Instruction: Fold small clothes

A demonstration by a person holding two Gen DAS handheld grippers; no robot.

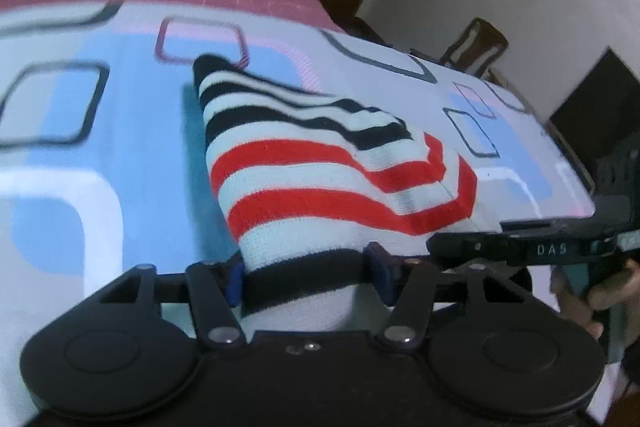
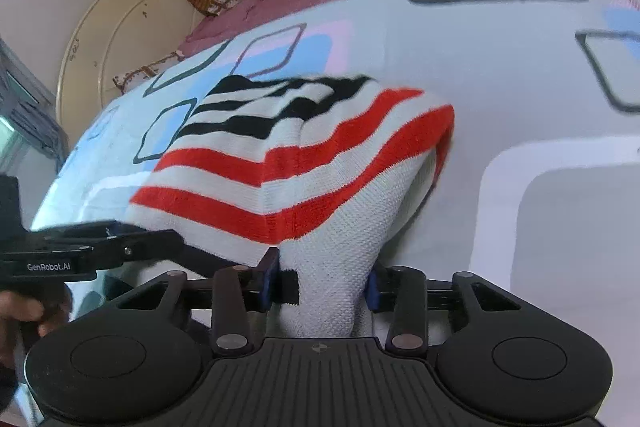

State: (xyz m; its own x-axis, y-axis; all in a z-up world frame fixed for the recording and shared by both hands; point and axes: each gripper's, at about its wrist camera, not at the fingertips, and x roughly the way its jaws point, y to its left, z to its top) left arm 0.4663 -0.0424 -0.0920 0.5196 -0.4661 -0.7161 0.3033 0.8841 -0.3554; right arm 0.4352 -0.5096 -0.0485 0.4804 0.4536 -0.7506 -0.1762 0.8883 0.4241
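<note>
While both tongs [image 1: 308, 277] grip, sweater [image 1: 320, 163] btwn.

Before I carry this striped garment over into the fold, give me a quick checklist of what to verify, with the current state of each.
1. Left gripper shut on the striped garment: ok, the dark hem edge sits between its fingers.
2. Right gripper shut on the same garment: ok, white knit is bunched between its fingers.
3. Near edge lifted off the patterned bedsheet: ok, it rises to both grippers.
4. Far black-striped end lying on the sheet: ok, it appears to rest there.
5. Fabric flat between the grips: not ok, there is a diagonal crease across the red stripes.
6. Grippers apart from each other: ok, close but not touching.
</note>
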